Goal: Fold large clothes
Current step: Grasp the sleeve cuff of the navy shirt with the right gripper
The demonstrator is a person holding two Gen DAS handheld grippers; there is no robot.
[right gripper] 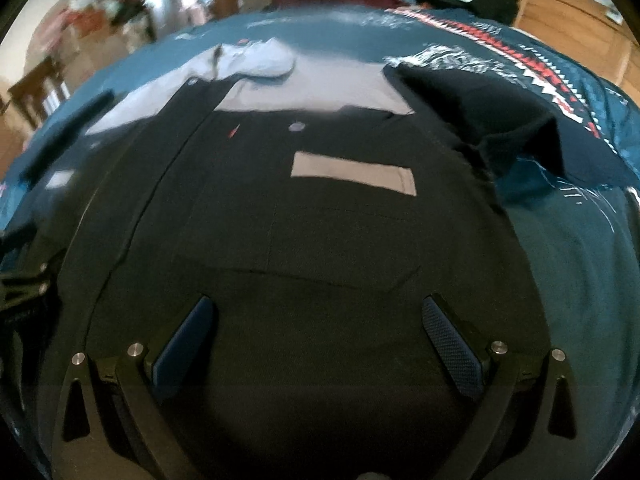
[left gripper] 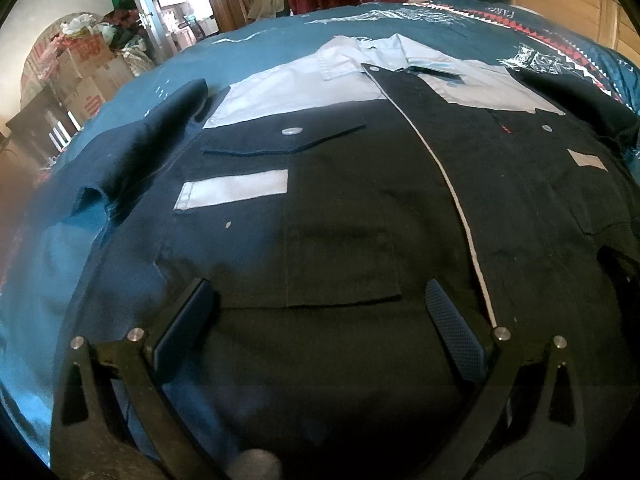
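Two grippers are mine, and both hang over one big shirt (left gripper: pixel 344 208). The jaws of my left gripper (left gripper: pixel 320 312) are wide and hold nothing. The jaws of my right gripper (right gripper: pixel 320 328) are wide too, with nothing in them. My pads (left gripper: pixel 452 328) are dark blue and bumpy, like tiny dots.

The shirt lies flat on a bed with a blue-green cover (left gripper: pixel 280 48). The cover has white drawings and a red and white zigzag band (left gripper: pixel 560 48) near the far side. The shirt is mostly black soft cloth. Its top part is pale grey, and so is the collar (left gripper: pixel 360 56). A thin white line (left gripper: pixel 452 188) runs down the front. There is a grey strip (left gripper: pixel 236 190) on each chest side. A pocket flap (left gripper: pixel 288 140) has a round shiny button (left gripper: pixel 292 131). Lower down is a square pocket (left gripper: pixel 344 264), flat against the cloth. I cannot see anything in it.

The shirt's long way runs from me to the far side of the bed. The collar points away from me and the bottom part is under my jaws. One short sleeve (left gripper: pixel 152 136) sticks out to the left and is rumpled. The other sleeve (right gripper: pixel 504 120) sticks out to the right.

Far off on the left are brown boxes (left gripper: pixel 92 76) in a pile with bags on top.
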